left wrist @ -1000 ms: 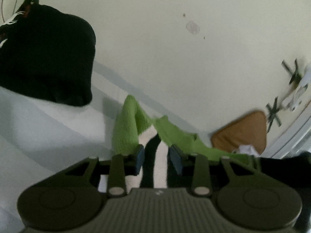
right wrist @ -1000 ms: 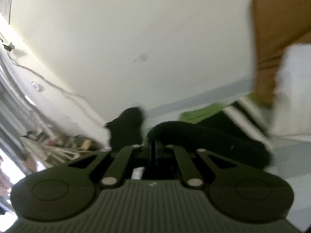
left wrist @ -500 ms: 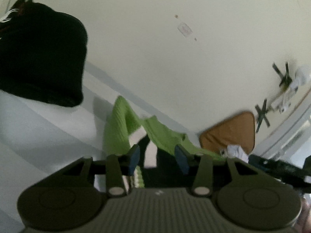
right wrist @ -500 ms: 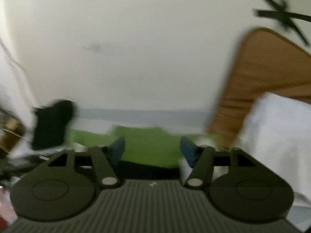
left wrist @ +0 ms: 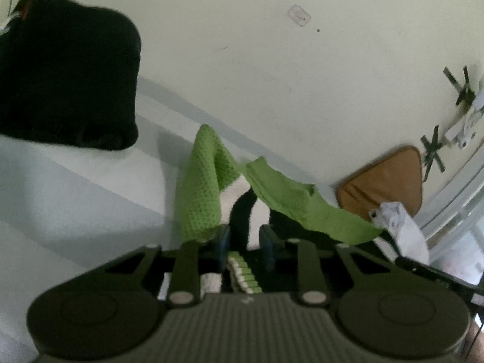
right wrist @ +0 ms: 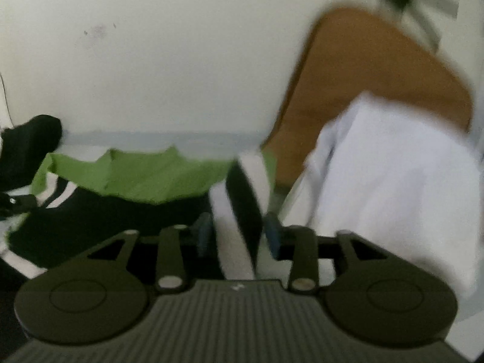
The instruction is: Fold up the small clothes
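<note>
Closing, the left tongs (left wrist: 243,246) straddle a black-and-white striped band of the green garment (left wrist: 201,187), right of a black cushion (left wrist: 65,81). Closing too, the right tongs (right wrist: 237,234) straddle the garment's (right wrist: 136,178) striped cuff, blurred, left of a white pillow (right wrist: 399,187).

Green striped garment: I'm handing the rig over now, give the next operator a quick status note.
Left gripper: jaws closing, black-and-white striped fabric between them.
Right gripper: jaws closing around a striped edge, pads not clearly pressing.
Green, black and white garment lies rumpled on the pale surface, stretched between both grippers.
Black item sits aside; white cloth at right.
Done: nothing neatly folded. Left: secure both grips, fold.
</note>
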Demonstrator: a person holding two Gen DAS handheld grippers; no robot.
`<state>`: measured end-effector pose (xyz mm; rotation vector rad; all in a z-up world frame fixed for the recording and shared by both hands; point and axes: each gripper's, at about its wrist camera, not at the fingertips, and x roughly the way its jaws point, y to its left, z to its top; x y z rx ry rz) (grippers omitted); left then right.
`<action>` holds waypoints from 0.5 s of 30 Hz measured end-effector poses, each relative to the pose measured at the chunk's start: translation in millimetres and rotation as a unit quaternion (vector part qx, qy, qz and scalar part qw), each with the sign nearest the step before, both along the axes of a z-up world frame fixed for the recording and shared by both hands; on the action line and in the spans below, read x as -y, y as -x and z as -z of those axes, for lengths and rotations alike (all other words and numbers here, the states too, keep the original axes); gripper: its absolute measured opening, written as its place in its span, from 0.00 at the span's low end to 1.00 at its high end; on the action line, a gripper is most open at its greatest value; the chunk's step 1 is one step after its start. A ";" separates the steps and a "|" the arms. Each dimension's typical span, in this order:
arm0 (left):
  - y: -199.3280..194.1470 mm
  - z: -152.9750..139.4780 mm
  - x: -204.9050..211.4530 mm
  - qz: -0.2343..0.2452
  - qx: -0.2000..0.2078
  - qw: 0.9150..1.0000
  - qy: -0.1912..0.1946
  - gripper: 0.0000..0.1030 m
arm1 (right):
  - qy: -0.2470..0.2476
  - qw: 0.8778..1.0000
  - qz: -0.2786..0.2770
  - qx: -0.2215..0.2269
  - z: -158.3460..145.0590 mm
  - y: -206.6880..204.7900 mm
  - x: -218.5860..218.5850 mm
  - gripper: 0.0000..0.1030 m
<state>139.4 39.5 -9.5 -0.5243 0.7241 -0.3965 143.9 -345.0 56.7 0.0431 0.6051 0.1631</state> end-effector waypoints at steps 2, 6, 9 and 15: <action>2.8 -4.8 -5.4 0.009 0.000 1.000 0.013 0.39 | -0.002 0.999 -0.018 0.034 -16.1 17.3 0.4 0.57; 9.6 -18.5 -1.8 0.037 0.012 0.999 0.007 0.52 | -0.007 0.998 -0.030 0.048 -25.7 38.4 -1.5 0.61; 10.9 -19.2 14.3 0.058 0.008 0.997 -0.045 0.48 | -0.009 0.999 -0.023 0.033 -17.6 38.6 -0.1 0.62; 14.3 -13.5 31.7 0.051 0.011 0.992 -0.118 0.25 | -0.024 1.000 -0.013 0.011 -1.1 35.5 -1.1 0.62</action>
